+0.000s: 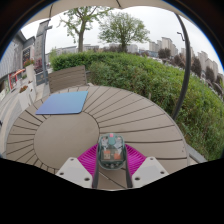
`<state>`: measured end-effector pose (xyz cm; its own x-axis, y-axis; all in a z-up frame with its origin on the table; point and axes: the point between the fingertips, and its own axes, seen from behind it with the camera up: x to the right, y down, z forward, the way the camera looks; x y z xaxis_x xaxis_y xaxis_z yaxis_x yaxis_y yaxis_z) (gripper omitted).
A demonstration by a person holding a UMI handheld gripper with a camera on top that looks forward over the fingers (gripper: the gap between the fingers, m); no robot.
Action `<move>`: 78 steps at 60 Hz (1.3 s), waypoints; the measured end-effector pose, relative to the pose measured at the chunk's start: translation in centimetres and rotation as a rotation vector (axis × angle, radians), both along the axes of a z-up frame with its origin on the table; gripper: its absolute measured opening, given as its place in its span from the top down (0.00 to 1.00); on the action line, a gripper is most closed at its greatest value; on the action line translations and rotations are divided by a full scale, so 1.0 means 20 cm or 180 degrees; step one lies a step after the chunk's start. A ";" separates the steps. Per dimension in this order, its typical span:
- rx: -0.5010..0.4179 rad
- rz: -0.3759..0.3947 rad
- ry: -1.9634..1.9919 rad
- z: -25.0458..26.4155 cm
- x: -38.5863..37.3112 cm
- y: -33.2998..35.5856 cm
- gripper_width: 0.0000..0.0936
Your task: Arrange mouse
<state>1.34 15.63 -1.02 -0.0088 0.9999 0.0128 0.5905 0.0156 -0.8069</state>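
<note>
Gripper view: jaws clamped on mouse (112,150) above table (70,135)

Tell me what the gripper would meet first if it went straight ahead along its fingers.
Nothing close: the gripper holds the mouse, and bare round table lies ahead. Beyond its far edge comes the hedge, depth unclear.

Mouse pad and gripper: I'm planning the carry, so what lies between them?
In the gripper view, only bare wooden table lies between the blue mouse pad and the gripper, whose fingers hold the mouse.
</note>
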 end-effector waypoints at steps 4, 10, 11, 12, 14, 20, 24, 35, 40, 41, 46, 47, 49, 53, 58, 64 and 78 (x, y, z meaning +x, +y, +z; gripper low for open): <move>-0.0071 0.0042 -0.0076 0.02 0.00 -0.01 0.60; -0.0050 0.0079 -0.0076 0.12 -0.02 -0.02 0.60; -0.0039 0.0084 -0.0058 0.15 -0.03 -0.02 0.60; -0.0039 0.0083 -0.0033 0.19 -0.05 -0.02 0.60; -0.0042 0.0107 0.0018 0.27 -0.08 -0.06 0.60; -0.0139 0.0267 0.0240 0.54 -0.30 -0.26 0.60; -0.0333 0.0363 0.0355 0.68 -0.50 -0.47 0.60; -0.0538 0.0378 0.0293 0.58 -1.03 -0.97 0.61; -0.0461 0.0360 0.0148 0.37 -1.18 -1.12 0.60; -0.0421 0.0351 0.0115 0.31 -1.19 -1.14 0.60; -0.0277 0.0285 -0.0076 0.16 -1.22 -1.23 0.60; -0.0283 0.0273 -0.0109 0.11 -1.23 -1.22 0.59; -0.0281 0.0227 -0.0166 0.07 -1.23 -1.24 0.57; -0.0232 0.0121 -0.0285 0.00 -1.22 -1.23 0.52; -0.0221 0.0079 -0.0307 0.00 -1.20 -1.23 0.34; -0.0078 0.0031 -0.0493 0.07 -1.11 -1.20 0.12; 0.0010 0.0111 -0.0696 0.56 -0.32 -1.17 0.10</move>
